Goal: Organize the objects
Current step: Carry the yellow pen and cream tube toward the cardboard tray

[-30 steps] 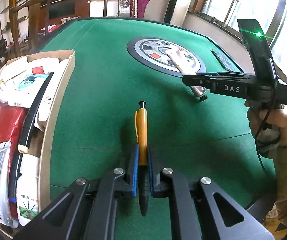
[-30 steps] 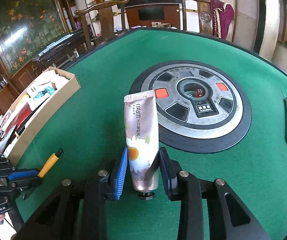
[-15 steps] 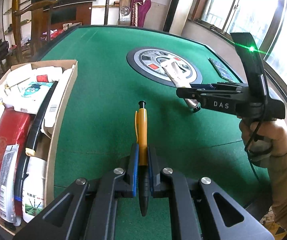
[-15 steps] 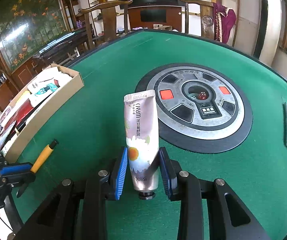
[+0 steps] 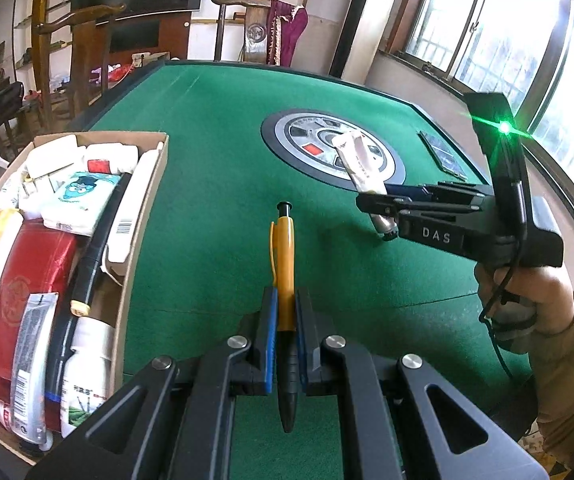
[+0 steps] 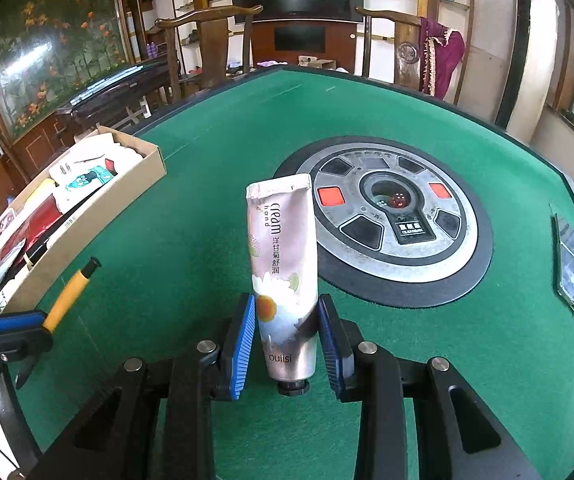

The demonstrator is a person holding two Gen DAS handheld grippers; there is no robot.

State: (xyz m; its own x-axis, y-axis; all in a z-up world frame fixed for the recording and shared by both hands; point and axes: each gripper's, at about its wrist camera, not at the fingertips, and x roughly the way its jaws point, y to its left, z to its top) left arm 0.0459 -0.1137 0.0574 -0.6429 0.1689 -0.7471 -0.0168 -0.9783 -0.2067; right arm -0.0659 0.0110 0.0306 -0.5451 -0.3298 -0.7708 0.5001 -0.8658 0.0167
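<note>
Pen (image 5: 283, 264), orange, was pinched in left tongs (image 5: 283, 340), long axis pointing away across green bench (image 5: 215, 200). Cardboard box (image 5: 143, 216) lay just left, along the bench's left edge, nearer this hand. Right tongs (image 6: 287, 340) pinched hand cream tube (image 6: 285, 264), crimped end up, farther from box.

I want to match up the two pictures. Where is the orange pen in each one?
Left wrist view: the orange pen is bottom middle, clamped in the left gripper, button end pointing away.
Right wrist view: the pen is at the left edge, sticking out of that same gripper.
Shared landmark: the cardboard box, to the pen's left in both.
</note>
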